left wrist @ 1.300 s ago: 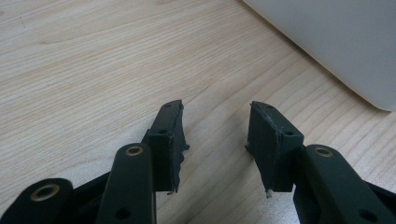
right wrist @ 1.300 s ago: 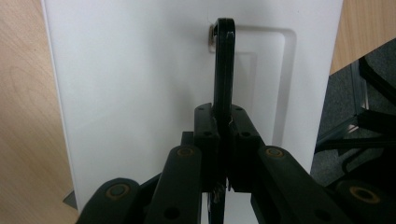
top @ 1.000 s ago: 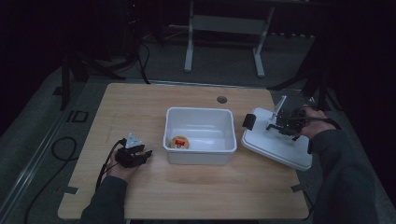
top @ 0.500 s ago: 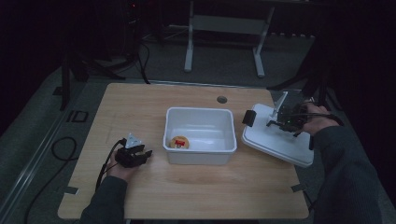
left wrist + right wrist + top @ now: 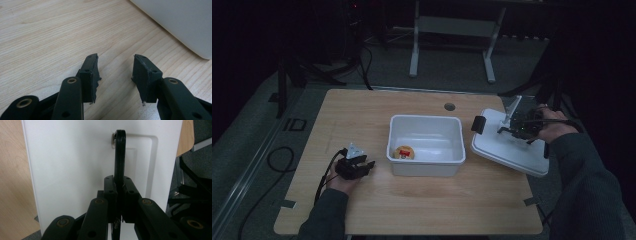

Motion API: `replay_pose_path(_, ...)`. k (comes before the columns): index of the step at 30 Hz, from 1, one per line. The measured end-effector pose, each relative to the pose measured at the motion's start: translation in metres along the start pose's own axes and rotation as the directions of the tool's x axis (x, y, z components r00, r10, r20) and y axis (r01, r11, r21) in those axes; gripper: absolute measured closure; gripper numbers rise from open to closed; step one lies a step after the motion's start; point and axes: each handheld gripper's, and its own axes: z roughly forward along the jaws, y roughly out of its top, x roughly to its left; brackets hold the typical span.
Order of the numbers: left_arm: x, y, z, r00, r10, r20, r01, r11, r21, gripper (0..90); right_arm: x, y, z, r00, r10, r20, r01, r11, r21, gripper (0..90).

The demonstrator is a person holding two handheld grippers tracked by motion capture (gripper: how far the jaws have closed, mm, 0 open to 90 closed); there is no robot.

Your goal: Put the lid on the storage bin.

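Right gripper (image 5: 119, 195) clamped on lid handle (image 5: 120, 155); lid (image 5: 507, 145) beneath it; bin (image 5: 426, 145) toward left gripper (image 5: 362, 167), open, idle.

1. The high view looks forward and down from above the person's side on the whole wooden table (image 5: 412, 200).
2. The left gripper view skims the tabletop close up, toward the white bin's (image 5: 180, 22) wall, as seen from above (image 5: 427, 167).
3. The right gripper view sits close over the white lid (image 5: 75, 165), also seen from above (image 5: 512, 150).

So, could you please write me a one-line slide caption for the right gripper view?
Right gripper shut on the black handle of the white lid.
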Motion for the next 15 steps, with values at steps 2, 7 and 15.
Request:
replay_pose_path(2, 0.000, 0.000, 0.000, 1.0000, 0.000, 0.000, 0.000, 1.0000, 0.001, 55.8, 0.000, 0.000, -0.002, 1.0000, -0.002, 0.001, 0.002, 1.0000, -0.003, 84.6)
replay_pose_path(7, 0.000, 0.000, 0.000, 1.0000, 0.000, 0.000, 0.000, 1.0000, 0.002, 55.8, 0.000, 0.002, -0.007, 0.9999, -0.013, 0.004, 0.013, 0.9999, -0.008, 84.6)
replay_pose_path(15, 0.000, 0.000, 0.000, 1.0000, -0.001, 0.001, 0.001, 1.0000, 0.001, 55.8, 0.000, 0.006, -0.014, 0.9996, -0.028, 0.010, 0.028, 0.9993, -0.023, 84.6)
